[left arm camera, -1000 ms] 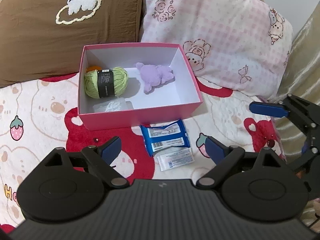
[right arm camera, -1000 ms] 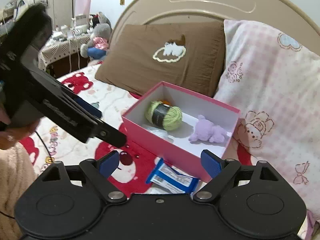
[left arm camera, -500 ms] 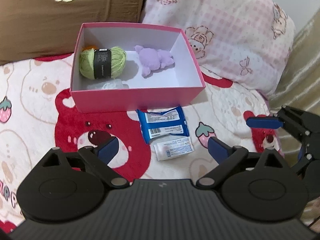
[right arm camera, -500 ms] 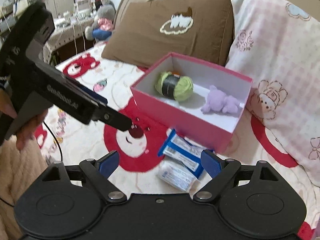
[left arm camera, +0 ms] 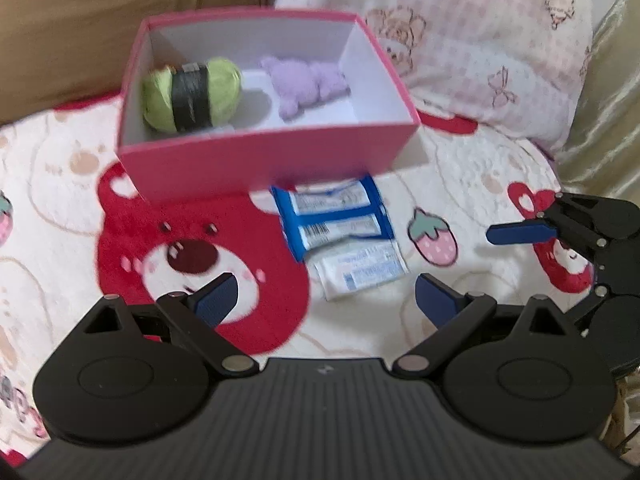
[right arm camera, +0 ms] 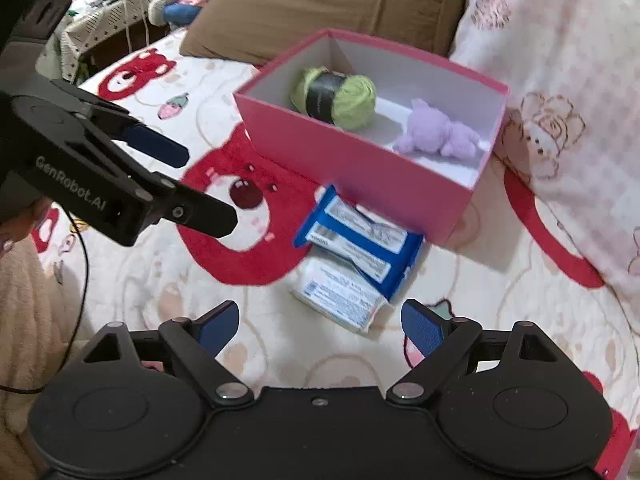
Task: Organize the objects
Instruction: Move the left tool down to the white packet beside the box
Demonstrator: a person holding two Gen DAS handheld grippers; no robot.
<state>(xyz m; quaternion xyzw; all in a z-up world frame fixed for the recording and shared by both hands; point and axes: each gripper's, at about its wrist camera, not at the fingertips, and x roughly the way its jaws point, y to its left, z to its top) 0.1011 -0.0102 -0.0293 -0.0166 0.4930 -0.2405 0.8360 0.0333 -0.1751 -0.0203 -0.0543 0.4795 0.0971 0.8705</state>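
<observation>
Just near the pink box (left arm camera: 264,160), a blue packet (left arm camera: 334,216) and a white packet (left arm camera: 362,268) are lying on the bed (left arm camera: 60,200), touching. Yarn (left arm camera: 192,94) and a purple toy (left arm camera: 306,84) are sitting inside the box. Both the left hand-held gripper (left arm camera: 324,296) and the right hand-held gripper (right arm camera: 320,322) are hovering open, gripping nothing.
</observation>
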